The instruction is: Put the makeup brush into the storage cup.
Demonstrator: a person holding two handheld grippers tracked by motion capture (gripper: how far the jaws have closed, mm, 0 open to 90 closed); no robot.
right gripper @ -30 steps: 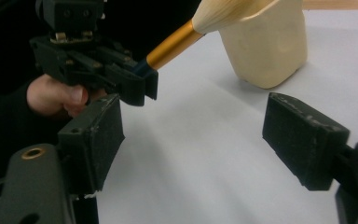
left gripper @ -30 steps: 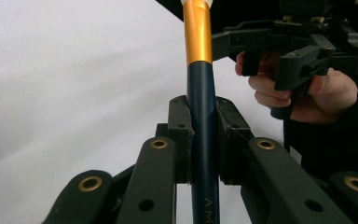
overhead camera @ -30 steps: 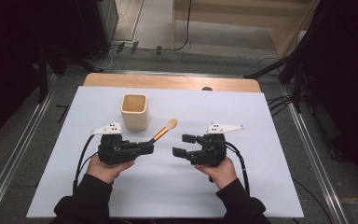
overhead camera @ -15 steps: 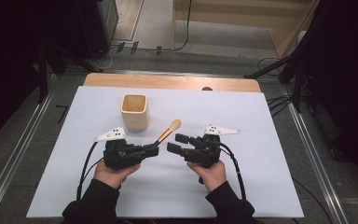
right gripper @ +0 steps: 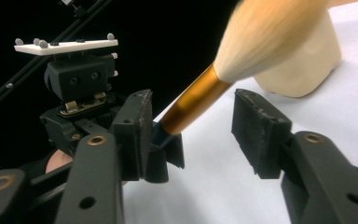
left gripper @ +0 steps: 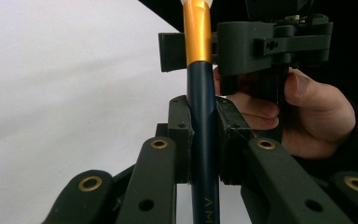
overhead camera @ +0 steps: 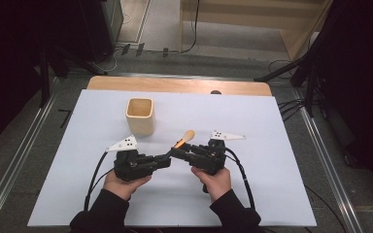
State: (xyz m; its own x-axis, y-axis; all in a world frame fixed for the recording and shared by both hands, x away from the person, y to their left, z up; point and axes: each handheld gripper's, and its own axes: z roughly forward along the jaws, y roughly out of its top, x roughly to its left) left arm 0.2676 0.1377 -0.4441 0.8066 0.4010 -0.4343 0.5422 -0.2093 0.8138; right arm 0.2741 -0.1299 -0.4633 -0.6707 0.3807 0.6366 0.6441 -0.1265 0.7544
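Observation:
A makeup brush [overhead camera: 183,141] with a dark blue handle [left gripper: 200,116], a gold ferrule [right gripper: 193,100] and pale bristles [right gripper: 270,32] is held above the white table. My left gripper [overhead camera: 166,158] is shut on the handle and points right. My right gripper [overhead camera: 178,151] faces it from the right. Its jaws have just been closing and stand on either side of the ferrule. A gap shows between the ferrule and the right pad [right gripper: 256,130]. The left pad [right gripper: 133,126] is also clear of the ferrule.
A pale wooden cup [overhead camera: 140,115] stands upright on the white sheet [overhead camera: 281,141], behind the left gripper. A strip of wooden tabletop [overhead camera: 175,85] runs along the far edge. Metal rails and dark floor lie on both sides.
The left gripper has carried the brush a little to the right and nearer the person. The right gripper's jaws have narrowed around the ferrule.

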